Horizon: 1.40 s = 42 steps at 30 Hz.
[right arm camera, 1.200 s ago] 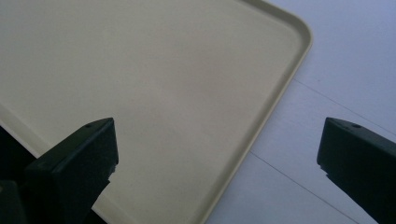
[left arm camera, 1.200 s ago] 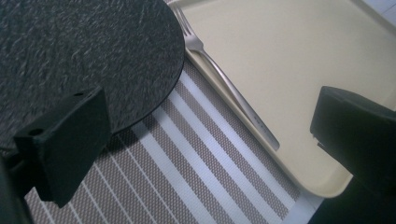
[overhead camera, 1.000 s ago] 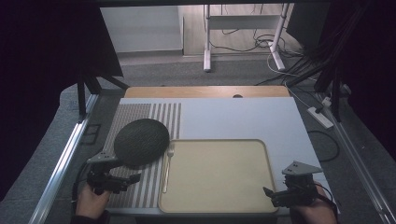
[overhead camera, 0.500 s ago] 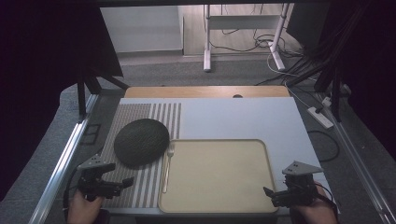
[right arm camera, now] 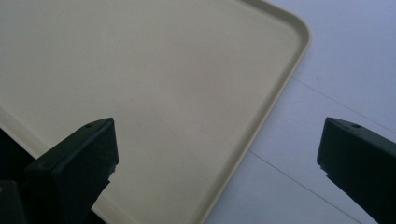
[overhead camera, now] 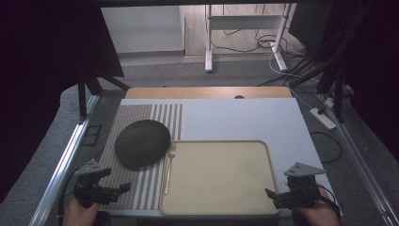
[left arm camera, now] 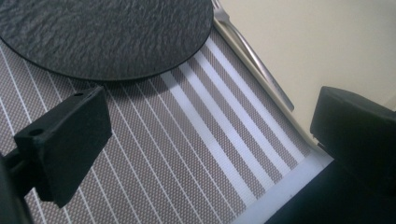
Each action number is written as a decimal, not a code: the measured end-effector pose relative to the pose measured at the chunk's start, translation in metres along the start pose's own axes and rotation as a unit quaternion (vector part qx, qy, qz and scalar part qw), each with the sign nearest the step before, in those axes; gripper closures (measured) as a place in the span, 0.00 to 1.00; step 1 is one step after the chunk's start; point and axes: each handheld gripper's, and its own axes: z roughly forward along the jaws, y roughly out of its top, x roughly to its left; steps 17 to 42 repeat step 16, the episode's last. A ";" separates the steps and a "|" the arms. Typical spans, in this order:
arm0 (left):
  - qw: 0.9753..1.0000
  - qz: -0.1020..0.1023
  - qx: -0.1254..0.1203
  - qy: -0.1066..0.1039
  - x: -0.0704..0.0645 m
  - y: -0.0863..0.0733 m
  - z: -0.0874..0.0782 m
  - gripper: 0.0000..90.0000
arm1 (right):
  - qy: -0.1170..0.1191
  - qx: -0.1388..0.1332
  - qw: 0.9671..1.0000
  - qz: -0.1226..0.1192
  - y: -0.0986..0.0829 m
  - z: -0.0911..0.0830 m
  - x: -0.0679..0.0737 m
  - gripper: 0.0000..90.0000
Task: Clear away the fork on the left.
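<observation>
A dark round slate plate [overhead camera: 142, 142] [left arm camera: 102, 32] lies on a striped placemat [overhead camera: 141, 188] [left arm camera: 177, 154] at the left. A pale fork [overhead camera: 169, 170] [left arm camera: 252, 53] lies between the plate and a beige tray [overhead camera: 219, 176] [right arm camera: 163, 93], along the tray's left rim. My left gripper [overhead camera: 117, 189] [left arm camera: 210, 135] is open over the placemat's near edge, below the plate, holding nothing. My right gripper [overhead camera: 272, 197] [right arm camera: 219, 158] is open at the tray's near right corner, with the tray rim between its jaws but untouched.
The white table top [overhead camera: 244, 117] stretches beyond the tray, with a wooden strip [overhead camera: 207, 92] at its far edge. Metal rails [overhead camera: 66, 160] flank the table. A power strip [overhead camera: 322, 117] and cables lie on the floor at the right.
My left gripper has pulled back from the plate toward the near left corner of the placemat. The plate lies free. The right gripper has hardly moved.
</observation>
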 end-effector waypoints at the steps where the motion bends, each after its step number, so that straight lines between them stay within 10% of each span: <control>1: 1.000 0.000 0.002 0.001 0.000 0.000 0.000 0.00 | 0.000 0.000 1.000 0.000 0.000 0.000 0.000 0.00; 42: 1.000 -0.013 0.012 0.007 0.000 -0.004 -0.004 0.01 | 0.000 0.002 1.000 -0.001 0.000 0.000 0.000 0.00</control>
